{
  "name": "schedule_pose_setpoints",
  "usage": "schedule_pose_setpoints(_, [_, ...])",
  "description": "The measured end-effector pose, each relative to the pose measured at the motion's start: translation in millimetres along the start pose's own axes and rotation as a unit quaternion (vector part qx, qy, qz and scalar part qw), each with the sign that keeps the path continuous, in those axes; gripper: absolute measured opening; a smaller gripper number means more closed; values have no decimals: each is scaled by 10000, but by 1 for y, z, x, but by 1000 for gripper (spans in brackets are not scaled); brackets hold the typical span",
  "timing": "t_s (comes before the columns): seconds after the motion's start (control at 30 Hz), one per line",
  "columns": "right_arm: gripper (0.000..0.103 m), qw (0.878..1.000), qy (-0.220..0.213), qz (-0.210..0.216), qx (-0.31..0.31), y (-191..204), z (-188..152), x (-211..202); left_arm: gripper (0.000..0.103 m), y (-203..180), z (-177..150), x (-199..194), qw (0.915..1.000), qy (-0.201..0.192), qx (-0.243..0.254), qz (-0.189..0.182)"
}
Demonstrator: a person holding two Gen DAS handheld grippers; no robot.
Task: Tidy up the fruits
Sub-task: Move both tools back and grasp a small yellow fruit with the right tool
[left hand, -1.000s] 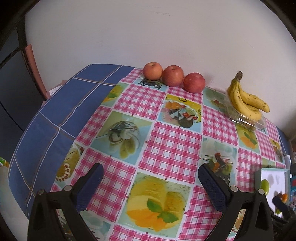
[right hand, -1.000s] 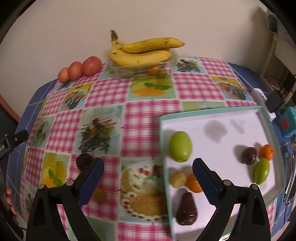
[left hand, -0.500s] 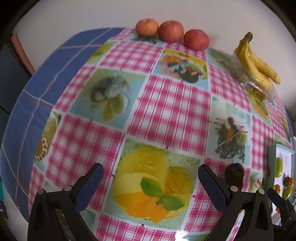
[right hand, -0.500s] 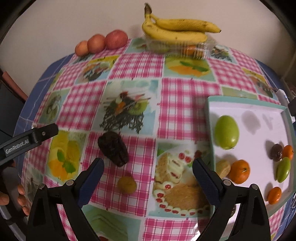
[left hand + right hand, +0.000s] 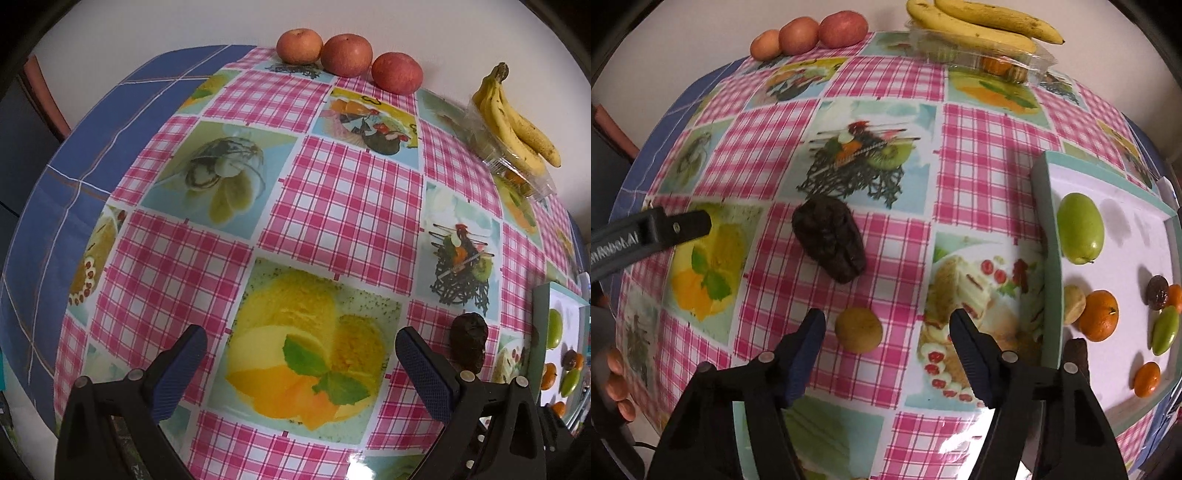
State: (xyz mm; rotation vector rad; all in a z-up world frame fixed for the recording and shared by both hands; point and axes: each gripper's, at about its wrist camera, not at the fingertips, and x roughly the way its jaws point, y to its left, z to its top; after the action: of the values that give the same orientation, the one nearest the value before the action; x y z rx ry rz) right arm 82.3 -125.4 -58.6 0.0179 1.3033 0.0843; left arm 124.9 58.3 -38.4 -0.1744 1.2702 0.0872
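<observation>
One table under a glossy pink-check tablecloth (image 5: 979, 155) with printed dessert panels, blue cloth at its far left edge. One flat white tray (image 5: 1047, 236) with teal rim, right of the right gripper's (image 5: 886, 328) jaws, its near corner touching the right finger. One bunch of spotted yellow bananas (image 5: 982, 26) on one clear plastic box (image 5: 1027, 61), far ahead of the jaws; three round red apples (image 5: 809, 33) in a row, far ahead-left. On the tray: one large smooth green fruit (image 5: 1079, 228), one small green oval, three oranges (image 5: 1100, 314), one pale tan fruit, one dark wrinkled one. One dark lumpy oblong fruit (image 5: 829, 238) ahead of the right jaws, clear of them. One small round tan fruit (image 5: 858, 329), matte, between the right jaws, nearer the left pad, untouched; jaws closing. Left gripper (image 5: 297, 365) wide open, nothing between, over the yellow dessert print; dark fruit just beyond its right finger.
</observation>
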Motion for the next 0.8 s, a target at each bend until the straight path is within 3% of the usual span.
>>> schedule_pose_setpoints(0.13, [61,9999,33,-17,-123,8,-4,4,103,1,1,-4,10000,-13,14,-9])
schedule_pose_setpoints(0.37, [57,9998,19,-56,-207,14,-7,6,103,-2,2,-3,10000,-26,-43,-31])
schedule_pose_setpoints(0.53, [43,9998,-18,-39,-193,13,-7,6,103,-4,3,-2,9999,-38,-56,-79])
schedule_pose_setpoints(0.8, [29,9998,-26,122,-126,0,-4,3,103,-11,5,1,9998,-23,-49,-204])
